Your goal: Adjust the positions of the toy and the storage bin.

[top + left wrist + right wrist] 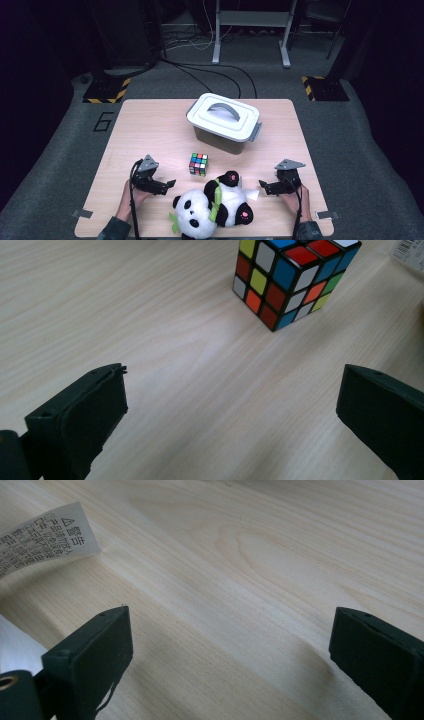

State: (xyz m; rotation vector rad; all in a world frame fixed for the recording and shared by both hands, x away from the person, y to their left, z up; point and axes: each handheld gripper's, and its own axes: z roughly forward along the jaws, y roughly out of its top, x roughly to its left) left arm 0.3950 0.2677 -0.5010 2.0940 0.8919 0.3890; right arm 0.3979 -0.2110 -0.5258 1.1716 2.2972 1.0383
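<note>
Here, the left gripper [171,183] rests low over the wooden table [150,130] near its front left, its 2 black jaws spread wide with bare wood between them. In the left gripper view, the puzzle cube [292,277] stands ahead of those jaws and well clear of them, untouched. The right gripper [260,184] sits near the front right, its jaws likewise set wide apart and holding nothing. It points toward the panda plush [212,205], which lies on its back at the front edge between the 2 tools. The right gripper view shows the plush's white label [42,545] lying flat on the wood just beyond the jaws. Behind the cube, a lidded storage box [223,121] stands near the table's middle, its grey handle folded down.
</note>
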